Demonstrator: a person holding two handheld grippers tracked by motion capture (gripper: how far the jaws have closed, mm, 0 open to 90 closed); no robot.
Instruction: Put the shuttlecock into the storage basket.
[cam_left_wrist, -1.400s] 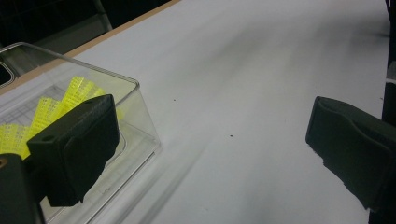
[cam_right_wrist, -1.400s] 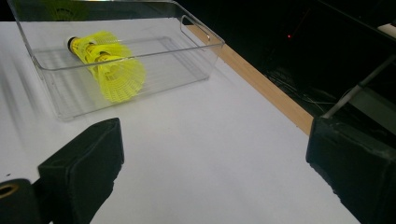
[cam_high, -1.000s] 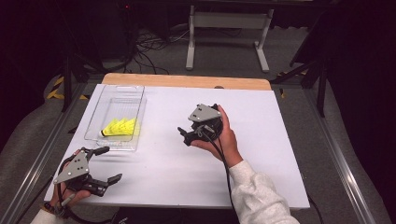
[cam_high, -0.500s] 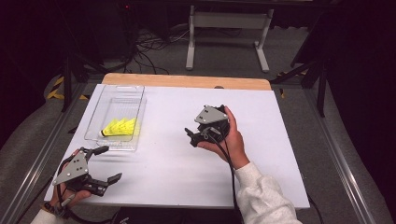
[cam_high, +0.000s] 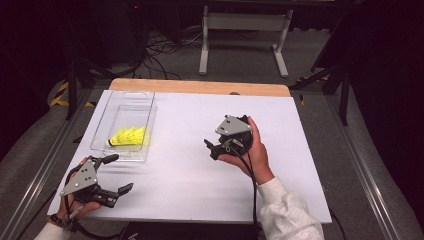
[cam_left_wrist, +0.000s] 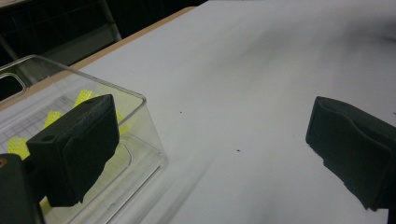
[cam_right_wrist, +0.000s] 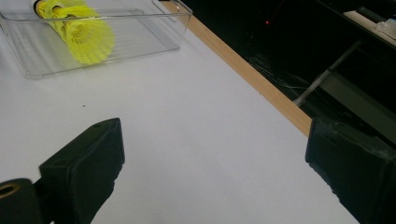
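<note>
Pulling back toward the near edge with the right gripper (cam_high: 214, 148), jaws wide and empty; left gripper (cam_high: 116, 174) spread open beside the tray (cam_high: 102, 125), unmoved; yellow shuttlecocks (cam_high: 127, 136) lying inside, so probably placing done

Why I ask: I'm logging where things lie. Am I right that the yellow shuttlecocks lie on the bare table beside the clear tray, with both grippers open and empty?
Not quite. The yellow shuttlecocks lie inside the clear tray, not beside it; the high view shows this. The rest holds: the left gripper and the right gripper are both open and empty.
</note>
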